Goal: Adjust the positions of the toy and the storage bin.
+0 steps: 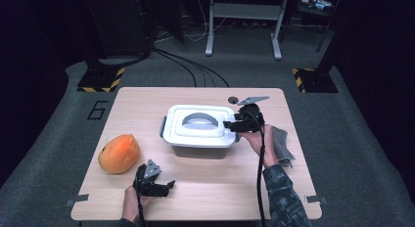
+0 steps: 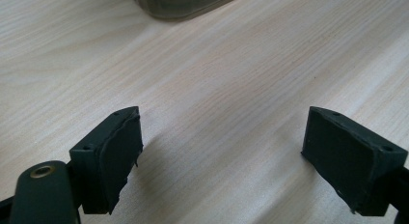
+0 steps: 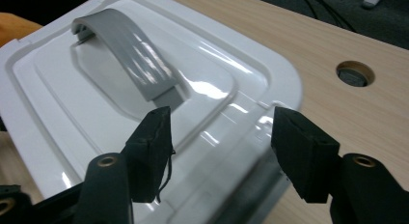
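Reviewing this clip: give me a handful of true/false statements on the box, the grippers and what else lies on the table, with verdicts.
1. The white lid sits on the box. True.
2. The right gripper is clamped on the grey handle. False: its jaws stand apart over the lid's edge, with nothing pinched.
3. The left gripper holds nothing. True: bare table shows between its jaws.
4. The orange fruit lies to the right of the box. False: it lies to its left.
5. A grey cloth lies by the right hand. True.

The box sits mid-table. A fruit lies to its left, a cloth to its right.
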